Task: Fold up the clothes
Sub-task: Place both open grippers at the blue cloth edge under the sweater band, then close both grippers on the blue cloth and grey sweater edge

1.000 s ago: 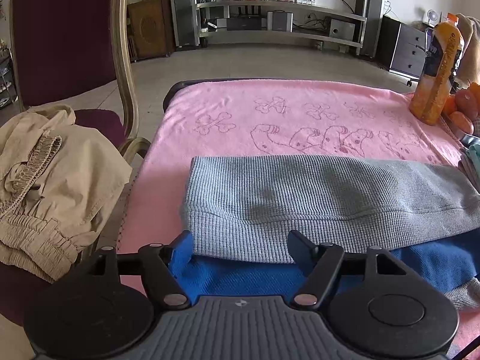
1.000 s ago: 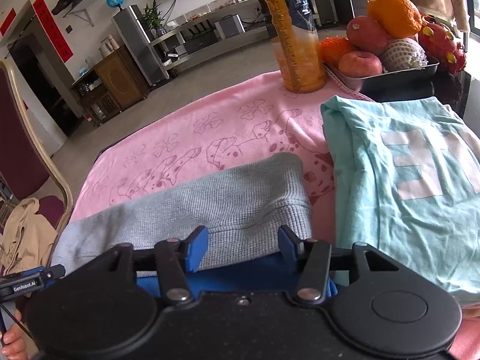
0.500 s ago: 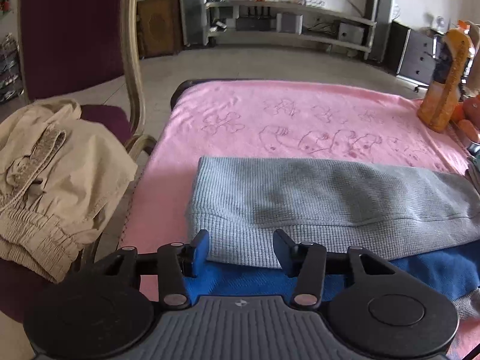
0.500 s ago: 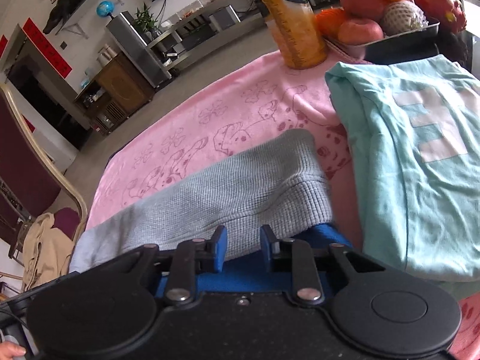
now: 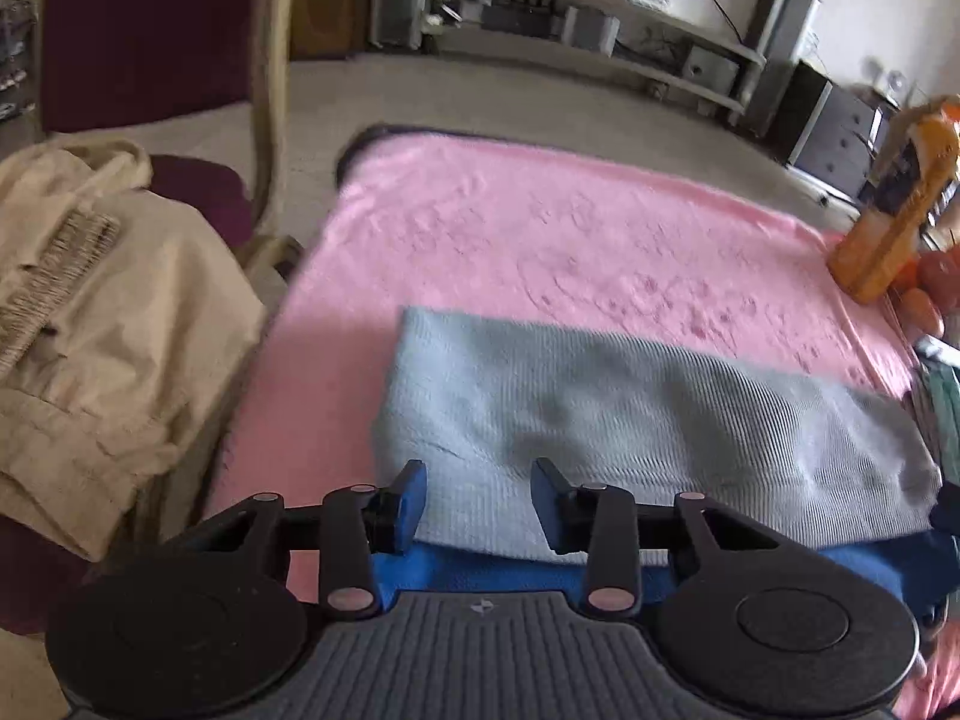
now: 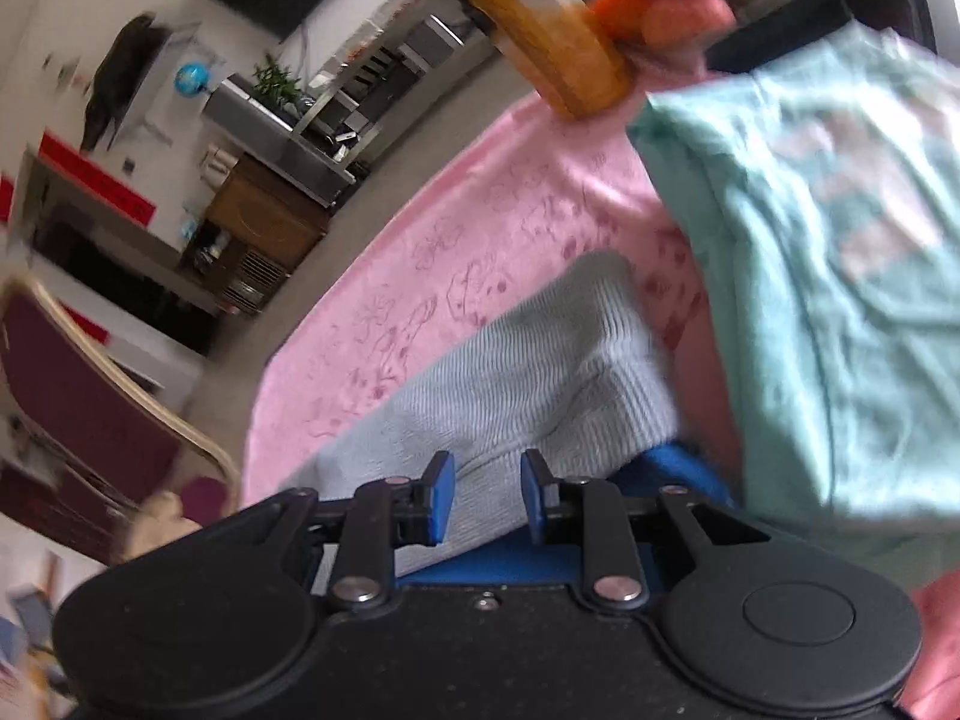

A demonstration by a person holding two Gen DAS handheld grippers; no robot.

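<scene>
A grey knit garment (image 5: 630,420) with a blue part (image 5: 480,567) under its near edge lies folded lengthwise on the pink blanket (image 5: 570,240). My left gripper (image 5: 478,495) is open, its fingers straddling the garment's near left edge. In the right wrist view the grey garment (image 6: 540,372) has its right end lifted and bunched. My right gripper (image 6: 483,495) has its fingers partly apart over the near right edge, with grey fabric between them; the view is blurred and tilted.
A folded teal T-shirt (image 6: 840,276) lies to the right. An orange juice bottle (image 5: 894,204) and fruit (image 5: 936,276) stand at the far right. A chair (image 5: 180,30) on the left holds beige clothes (image 5: 102,330).
Both grippers narrowed, then reopened somewhat. The right gripper has tilted and lifted the garment's right end, which now bunches up. The left gripper has risen and moved forward over the edge.
</scene>
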